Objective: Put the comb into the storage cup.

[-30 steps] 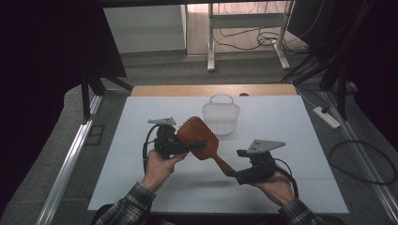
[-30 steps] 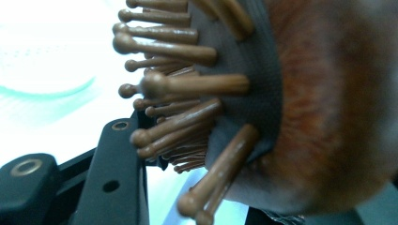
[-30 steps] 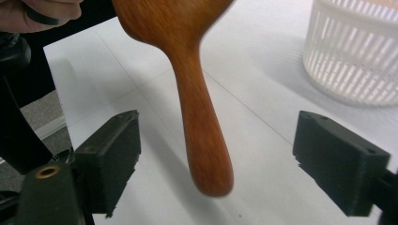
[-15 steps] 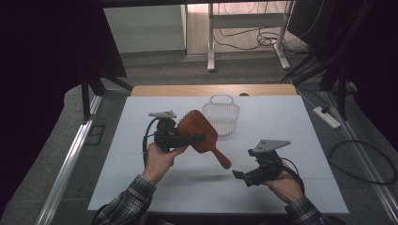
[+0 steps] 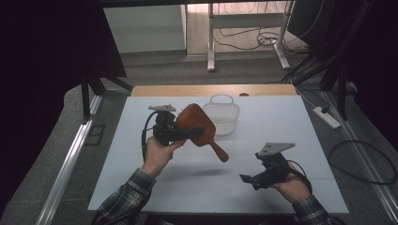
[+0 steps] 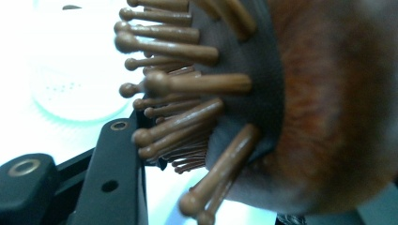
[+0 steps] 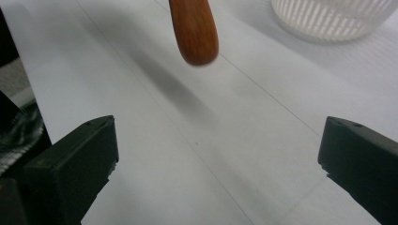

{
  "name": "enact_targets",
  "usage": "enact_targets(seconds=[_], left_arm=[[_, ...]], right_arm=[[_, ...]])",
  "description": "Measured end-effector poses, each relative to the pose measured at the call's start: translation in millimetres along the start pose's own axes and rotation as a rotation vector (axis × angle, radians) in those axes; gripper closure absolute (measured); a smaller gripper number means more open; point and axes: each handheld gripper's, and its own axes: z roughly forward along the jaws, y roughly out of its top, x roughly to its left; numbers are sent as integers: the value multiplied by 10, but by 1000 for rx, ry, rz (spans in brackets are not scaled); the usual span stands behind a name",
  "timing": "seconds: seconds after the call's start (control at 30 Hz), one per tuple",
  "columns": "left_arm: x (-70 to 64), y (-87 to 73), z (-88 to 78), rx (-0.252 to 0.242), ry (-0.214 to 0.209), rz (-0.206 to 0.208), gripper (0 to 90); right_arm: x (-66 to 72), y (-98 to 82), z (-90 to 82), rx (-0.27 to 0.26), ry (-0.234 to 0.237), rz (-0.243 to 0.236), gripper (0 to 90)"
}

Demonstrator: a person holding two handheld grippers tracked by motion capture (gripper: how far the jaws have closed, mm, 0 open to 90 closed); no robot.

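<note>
A reddish-brown wooden hairbrush hangs above the white table, handle pointing down and right. My left gripper is shut on the brush head. In the left gripper view the bristles and dark pad sit right against the one black jaw that shows. My right gripper is near the front right, apart from the brush; its jaws have just been opening and stand open with nothing between them. In the right gripper view the right gripper is over bare table, with the handle tip ahead of it.
A white slatted basket stands on the table just behind the brush and also appears as the basket at the top right of the right gripper view. A power strip and cables lie on the floor to the right.
The right gripper let go of the brush handle and drew back toward the front right. The left gripper carried the brush slightly up and toward the back.
</note>
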Motion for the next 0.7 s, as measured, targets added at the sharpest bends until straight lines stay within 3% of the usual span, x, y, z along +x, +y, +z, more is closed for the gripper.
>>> enact_targets(seconds=[0.6,0.7], left_arm=[[109,247,-54,-29,18,-25,515],[118,296,-62,-30,21,-25,516]], right_arm=[[-98,-181,-271,3,-46,43,0],[-127,-228,-324,13,-72,51,0]])
